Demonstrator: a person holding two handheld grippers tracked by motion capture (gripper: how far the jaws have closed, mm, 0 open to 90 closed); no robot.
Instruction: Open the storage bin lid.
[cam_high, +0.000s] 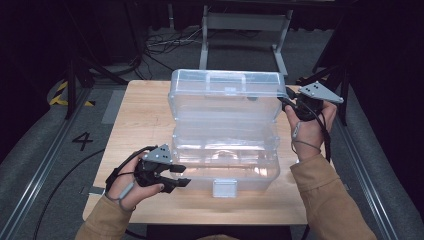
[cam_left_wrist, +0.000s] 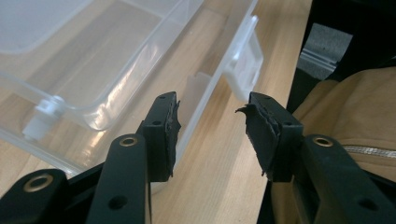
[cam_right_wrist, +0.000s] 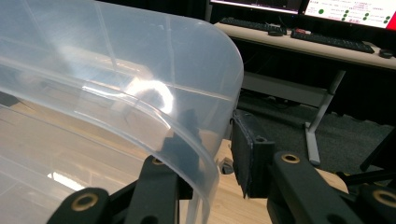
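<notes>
The right hand-held gripper is pinching the raised lid of the clear plastic storage box, while the left hand-held gripper is gaping empty at its near-left corner.

A pale wooden worktop stands on grey floor, where a black numeral 4 is marked to its left and yellow-and-black hazard tape lies farther off. Beyond the far edge, loose black cables trail beside a grey metal frame. In the right gripper view, keyboards sit beneath lit monitors on a far desk
</notes>
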